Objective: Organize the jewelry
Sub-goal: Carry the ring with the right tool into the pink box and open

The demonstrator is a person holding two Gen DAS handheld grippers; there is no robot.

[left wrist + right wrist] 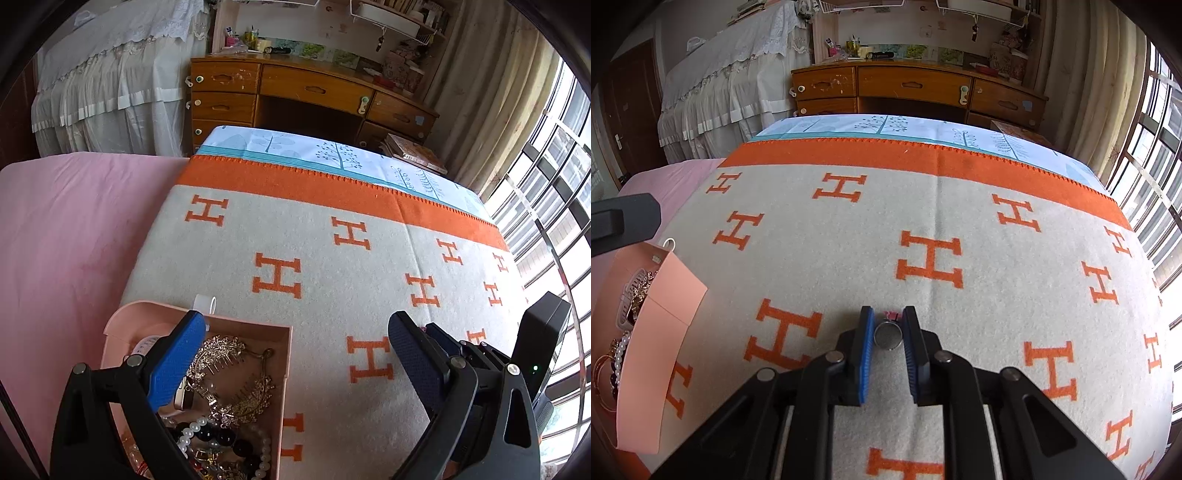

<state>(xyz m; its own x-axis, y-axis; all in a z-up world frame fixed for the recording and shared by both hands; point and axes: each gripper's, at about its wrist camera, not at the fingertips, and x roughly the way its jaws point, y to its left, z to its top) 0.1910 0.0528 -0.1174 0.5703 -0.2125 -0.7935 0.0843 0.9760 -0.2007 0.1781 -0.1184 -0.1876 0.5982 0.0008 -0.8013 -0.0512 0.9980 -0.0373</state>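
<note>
Bedroom, w/ a grey-and-orange H-print blanket (923, 206) spreading over the bed: right gripper (887, 325) is pinching a small round silver piece (887, 335) just above the blanket. Left gripper (295, 332) is hanging wide open, one finger over the pink jewelry box (288, 354) at the blanket's left edge.

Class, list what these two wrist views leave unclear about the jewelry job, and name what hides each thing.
- Small round metal piece, right wrist view: its kind is unclear, the right gripper covers its sides.
- Pink box, left wrist view: lower part cut off by the frame edge and the left gripper.
- Tangled jewelry: pieces overlap, uncountable.
</note>
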